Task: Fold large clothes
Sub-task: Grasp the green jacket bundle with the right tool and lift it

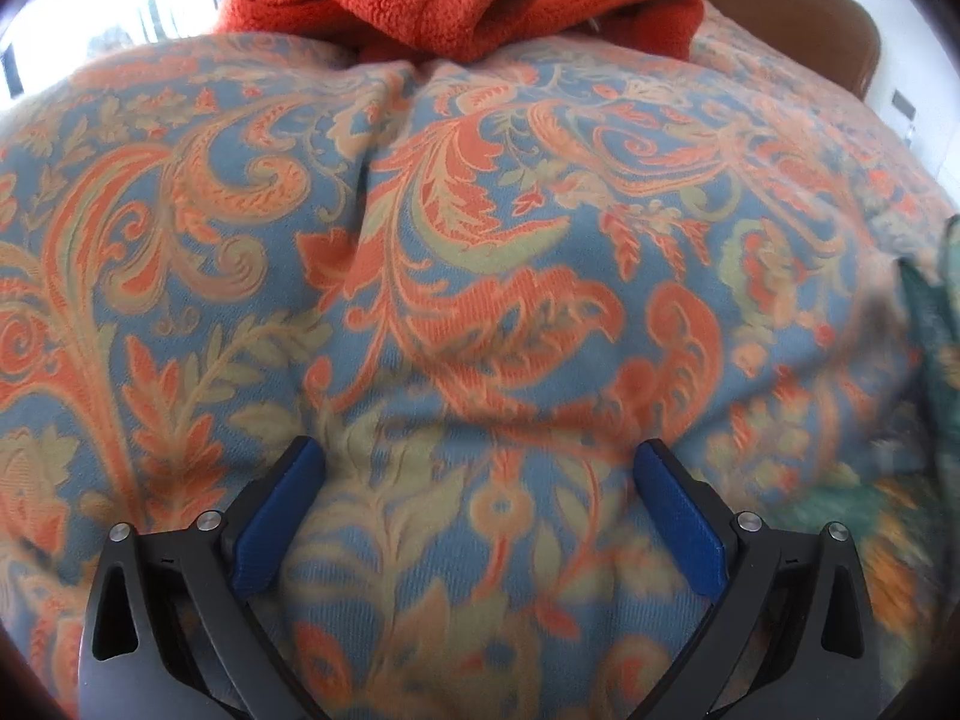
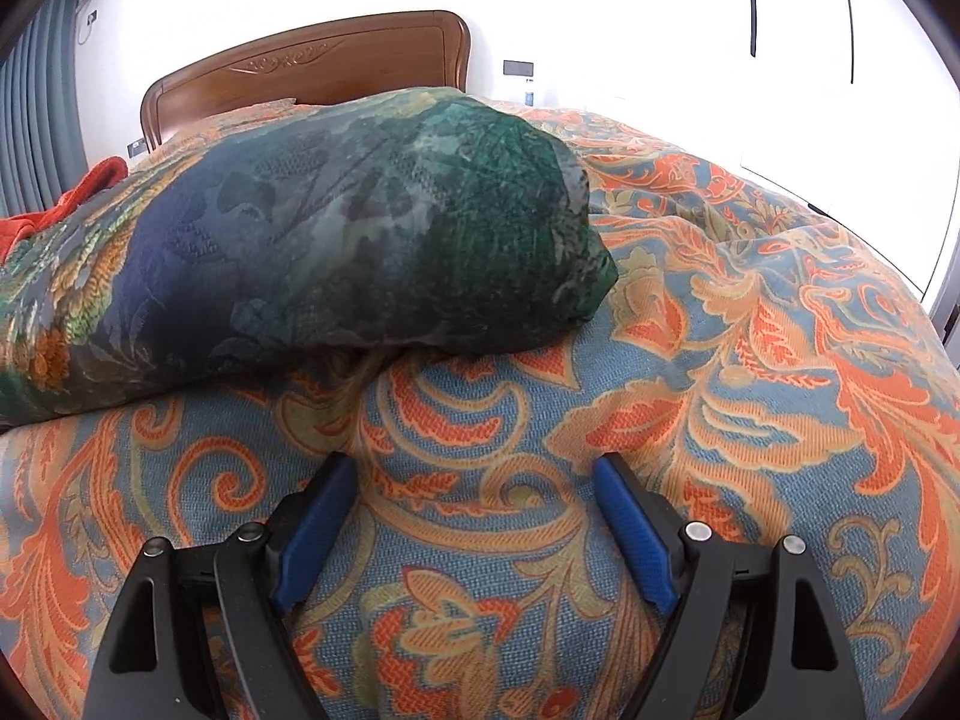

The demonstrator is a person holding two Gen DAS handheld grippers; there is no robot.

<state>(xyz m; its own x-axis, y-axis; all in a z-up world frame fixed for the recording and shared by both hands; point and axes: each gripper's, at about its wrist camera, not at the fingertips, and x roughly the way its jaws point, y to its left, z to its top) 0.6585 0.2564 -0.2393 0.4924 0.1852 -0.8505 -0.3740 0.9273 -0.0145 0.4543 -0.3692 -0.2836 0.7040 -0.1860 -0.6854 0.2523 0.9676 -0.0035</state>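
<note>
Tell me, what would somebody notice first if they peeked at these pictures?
Probably the bedspread with big orange swirls on blue, which fills both views. Next, the fluffy red-orange fleece garment, bunched up at the far end of the bed in the left view, and the dark green patterned garment, lying in a rounded heap on the bedspread just ahead of the right gripper. Both it and the left gripper are open, holding nothing.
</note>
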